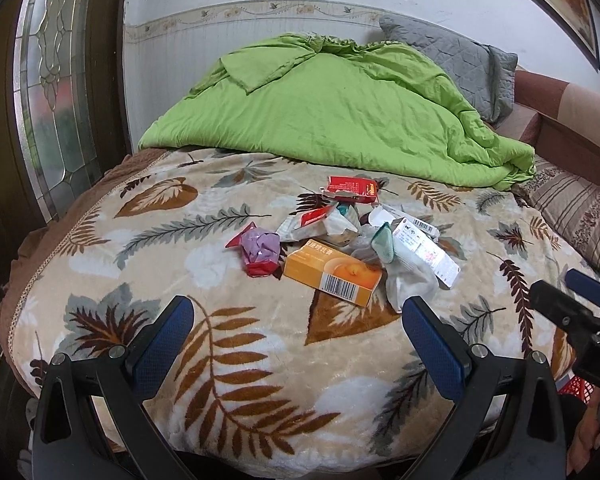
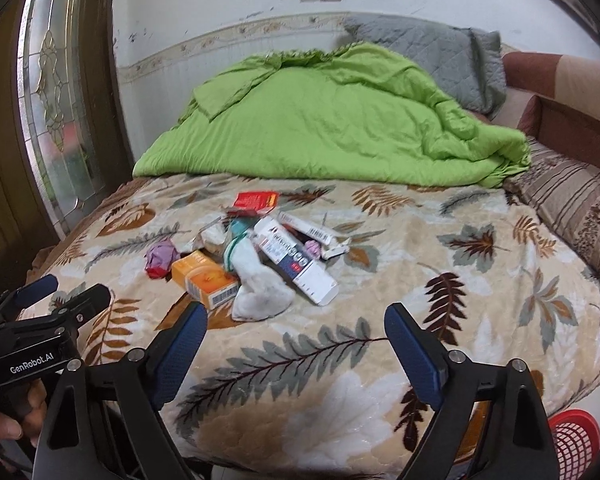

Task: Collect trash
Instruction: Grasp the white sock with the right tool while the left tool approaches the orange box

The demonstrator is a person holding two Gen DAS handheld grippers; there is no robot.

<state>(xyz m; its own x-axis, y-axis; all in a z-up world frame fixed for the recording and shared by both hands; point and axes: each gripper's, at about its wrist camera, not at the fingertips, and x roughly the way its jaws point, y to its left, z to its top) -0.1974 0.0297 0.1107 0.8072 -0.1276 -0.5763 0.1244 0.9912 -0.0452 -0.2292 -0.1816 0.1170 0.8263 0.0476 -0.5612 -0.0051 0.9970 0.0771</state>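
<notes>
trash pile point(image 1: 352, 240) sits mid leaf-print blanket point(image 1: 180, 360), just in front of green quilt point(image 1: 340, 120). orange box point(image 1: 332, 272) on the pile's near edge, white sock point(image 2: 260, 292) touching it. left gripper point(image 1: 298, 320) jaws wide apart, empty, short of the pile. right gripper point(image 2: 296, 328) wide too, empty. red basket point(image 2: 576, 436) beside the blanket's near corner.

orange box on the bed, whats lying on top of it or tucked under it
Nothing lies on the orange box; its top and barcode end show fully. It rests on the leaf-print blanket, with the white sock beside it. Whatever sits under the box is hidden.
</notes>
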